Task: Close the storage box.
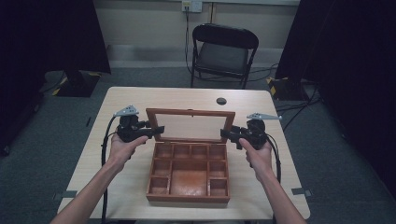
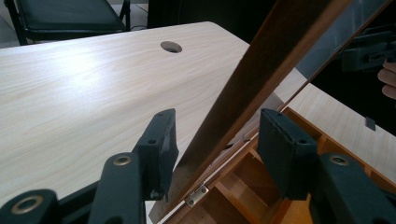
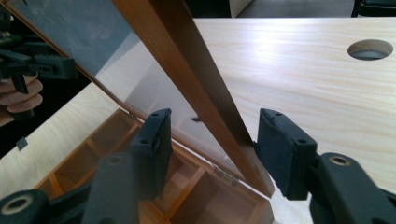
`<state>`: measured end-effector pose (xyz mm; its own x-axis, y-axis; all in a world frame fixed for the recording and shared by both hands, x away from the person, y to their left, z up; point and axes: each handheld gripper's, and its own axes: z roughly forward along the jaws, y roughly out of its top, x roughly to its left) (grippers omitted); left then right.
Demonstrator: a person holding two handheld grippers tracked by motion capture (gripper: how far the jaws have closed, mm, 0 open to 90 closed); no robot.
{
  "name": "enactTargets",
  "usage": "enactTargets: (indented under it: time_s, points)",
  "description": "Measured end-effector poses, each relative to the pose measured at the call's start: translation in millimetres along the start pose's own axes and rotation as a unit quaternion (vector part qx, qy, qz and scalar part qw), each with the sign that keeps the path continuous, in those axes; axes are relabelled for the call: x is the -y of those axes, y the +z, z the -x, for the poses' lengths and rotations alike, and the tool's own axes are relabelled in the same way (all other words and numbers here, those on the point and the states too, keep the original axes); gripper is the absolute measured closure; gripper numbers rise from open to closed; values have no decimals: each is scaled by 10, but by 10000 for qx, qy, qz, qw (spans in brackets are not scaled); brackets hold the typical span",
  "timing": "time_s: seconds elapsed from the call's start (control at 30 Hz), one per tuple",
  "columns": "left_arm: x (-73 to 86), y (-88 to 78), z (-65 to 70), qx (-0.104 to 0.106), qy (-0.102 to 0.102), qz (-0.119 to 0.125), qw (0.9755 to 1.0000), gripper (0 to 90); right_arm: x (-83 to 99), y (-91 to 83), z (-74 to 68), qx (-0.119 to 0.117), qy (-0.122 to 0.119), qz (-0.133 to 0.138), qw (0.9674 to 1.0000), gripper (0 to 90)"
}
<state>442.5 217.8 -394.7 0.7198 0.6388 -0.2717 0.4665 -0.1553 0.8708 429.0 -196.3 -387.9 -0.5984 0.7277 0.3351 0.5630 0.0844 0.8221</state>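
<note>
A wooden box point(image 1: 187, 198) with several compartments stands open at the middle of the table. Its glass-paned lid point(image 1: 190, 112) is raised and leans back. My left gripper point(image 1: 156, 130) straddles the lid's left side rail point(image 2: 261, 74); the rail runs between the jaws, with a gap to the right pad point(image 2: 280, 149). My right gripper point(image 1: 226, 134) straddles the lid's right side rail point(image 3: 187, 60); the left pad point(image 3: 156, 144) stands clear of the glass. Both grippers are open around the frame, and a hand holds each one. Small hinges point(image 3: 224, 175) join the lid to the box.
The light wooden table point(image 1: 130, 98) has a round cable hole point(image 1: 221, 101) behind the lid. A black folding chair point(image 1: 224, 51) stands beyond the far edge. Dark curtains hang at both sides, and cables lie on the floor at the right.
</note>
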Motion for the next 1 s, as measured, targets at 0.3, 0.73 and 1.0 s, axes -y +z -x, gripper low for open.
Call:
enactTargets:
  time_s: [0.3, 0.73, 1.0]
  points:
    - [-8, -17, 24, 156, -124, 16, 9998, 450, 54, -131, 64, 236, -33, -198, 9995, 452]
    - [-24, -105, 95, -6, 27, 116, 9999, 403, 33, -195, 118, 380, -31, -318, 9988, 431]
    - [-21, -127, 124, -58, 34, 124, 9999, 374, 88, -257, 147, 536, 11, -370, 9979, 431]
